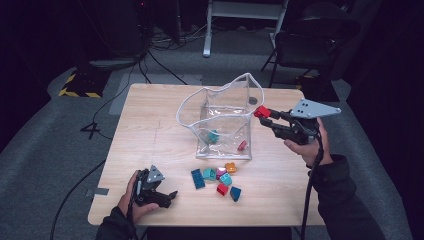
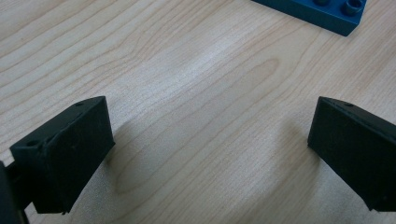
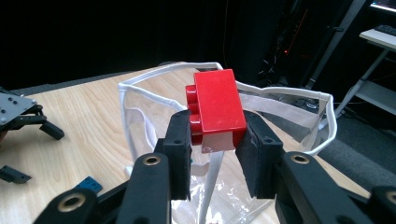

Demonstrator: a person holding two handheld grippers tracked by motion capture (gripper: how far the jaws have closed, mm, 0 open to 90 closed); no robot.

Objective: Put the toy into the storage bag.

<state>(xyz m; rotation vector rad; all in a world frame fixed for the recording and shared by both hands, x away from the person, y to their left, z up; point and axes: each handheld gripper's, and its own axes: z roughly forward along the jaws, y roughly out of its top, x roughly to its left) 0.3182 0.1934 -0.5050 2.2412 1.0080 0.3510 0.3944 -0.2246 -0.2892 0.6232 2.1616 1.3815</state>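
The right hand-held gripper (image 1: pixel 265 116) is clamped on a red brick (image 1: pixel 261 111), its black pads pressing the brick's two long sides so the studs face sideways. In the right gripper view the red brick (image 3: pixel 217 108) sits squarely between the jaws, just this side of the white-edged rim of the clear bag (image 3: pixel 140 91). From the high view, the clear bag (image 1: pixel 220 102) stands open near the middle of the tabletop (image 1: pixel 150 130), and the brick is held at its right rim, raised above the wood. That height looks chosen to clear the rim so the brick can go in from above; the side grip leaves the underside free for a clean drop.

Two bricks already lie inside the bag: a teal brick (image 1: pixel 213 135) and a small red one (image 1: pixel 242 145). A loose pile of bricks (image 1: pixel 220 177) waits on the near side of the bag, among them a blue flat brick (image 1: pixel 197 178).

The left hand-held gripper (image 1: pixel 167 196) rests low at the near left of the tabletop, jaws spread wide with nothing between them, apparently parked out of the way. Its own view shows bare wood between the jaws and the blue flat brick (image 2: pixel 322 11) beyond.
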